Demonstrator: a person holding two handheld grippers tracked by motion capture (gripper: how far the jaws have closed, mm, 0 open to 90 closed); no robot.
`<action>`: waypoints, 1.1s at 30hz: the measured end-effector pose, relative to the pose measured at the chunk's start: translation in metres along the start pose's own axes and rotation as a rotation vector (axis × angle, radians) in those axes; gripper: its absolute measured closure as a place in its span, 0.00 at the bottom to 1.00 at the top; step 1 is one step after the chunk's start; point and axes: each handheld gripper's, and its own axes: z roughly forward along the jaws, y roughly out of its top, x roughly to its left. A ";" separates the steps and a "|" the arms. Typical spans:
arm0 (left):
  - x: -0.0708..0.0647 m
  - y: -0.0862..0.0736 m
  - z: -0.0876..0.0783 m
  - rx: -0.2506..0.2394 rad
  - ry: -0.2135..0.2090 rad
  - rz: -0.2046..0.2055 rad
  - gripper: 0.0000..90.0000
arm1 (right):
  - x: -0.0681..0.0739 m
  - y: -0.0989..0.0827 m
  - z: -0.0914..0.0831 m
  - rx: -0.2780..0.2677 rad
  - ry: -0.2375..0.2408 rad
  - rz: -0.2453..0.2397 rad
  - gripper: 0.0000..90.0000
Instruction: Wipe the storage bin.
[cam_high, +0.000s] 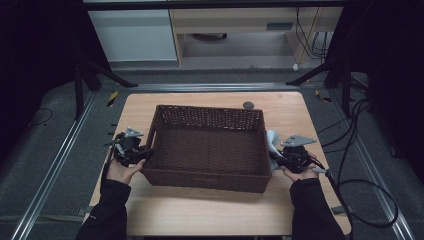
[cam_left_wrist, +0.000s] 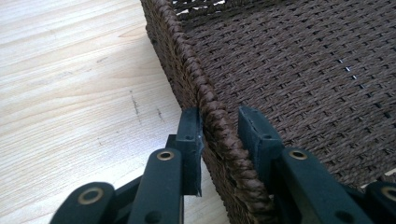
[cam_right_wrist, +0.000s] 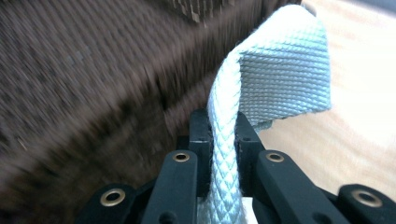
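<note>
Left gripper (cam_left_wrist: 219, 133) astride the wicker basket's (cam_high: 210, 145) left rim, one jaw touching, the other just clear, right gripper (cam_right_wrist: 219, 128) clamped on a pale woven strap (cam_right_wrist: 280, 70) beside the basket's blurred right wall, strap's lower end hidden, basket mid-counter (cam_high: 200, 210).

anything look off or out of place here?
Nothing damaged or spilled. One oddity: the right gripper is shut on a pale woven strap beside the basket, while the left gripper straddles the basket's rim itself.
</note>
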 end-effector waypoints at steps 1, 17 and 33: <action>0.000 0.000 0.000 0.001 0.003 -0.001 0.79 | 0.000 -0.003 0.002 0.012 0.003 0.010 0.92; 0.002 0.008 0.007 -0.003 0.016 -0.025 0.81 | 0.002 0.001 -0.013 -0.063 -0.001 0.018 0.92; 0.008 0.018 0.016 -0.008 0.019 -0.019 0.80 | 0.002 -0.012 0.002 0.029 0.032 0.016 0.92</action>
